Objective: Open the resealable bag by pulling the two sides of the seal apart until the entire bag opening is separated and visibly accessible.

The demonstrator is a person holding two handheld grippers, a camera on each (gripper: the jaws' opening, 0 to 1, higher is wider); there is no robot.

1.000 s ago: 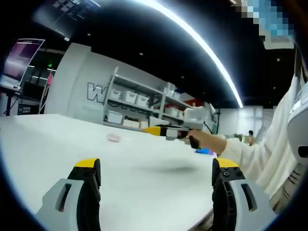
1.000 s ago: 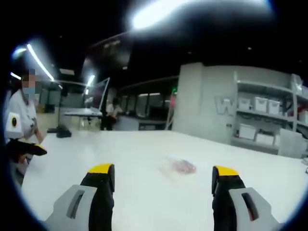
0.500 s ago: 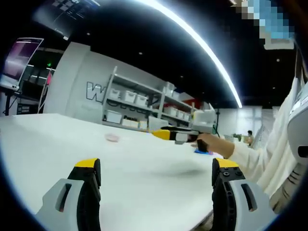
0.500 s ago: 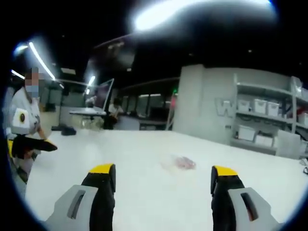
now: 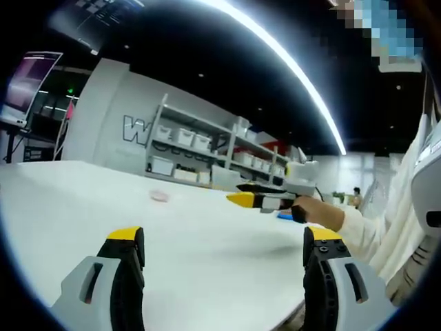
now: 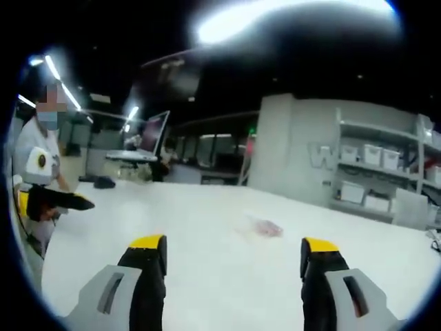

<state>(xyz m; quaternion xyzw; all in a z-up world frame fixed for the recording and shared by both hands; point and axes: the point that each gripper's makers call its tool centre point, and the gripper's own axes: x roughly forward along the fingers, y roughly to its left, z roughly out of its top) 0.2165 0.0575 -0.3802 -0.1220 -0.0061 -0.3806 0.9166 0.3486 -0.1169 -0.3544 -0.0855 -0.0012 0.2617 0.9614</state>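
Small pinkish resealable bag [image 6: 265, 227] lying flat on the white table [image 6: 207, 234], well out ahead; seen from the left as a faint speck [image 5: 160, 196], seal too blurred to make out. Wide bare tabletop all around, near edge cut off below. Right gripper [image 6: 233, 248] spread wide, holding nothing, well short of the bag. Left gripper [image 5: 224, 241] likewise wide and empty, bag far off up-left.
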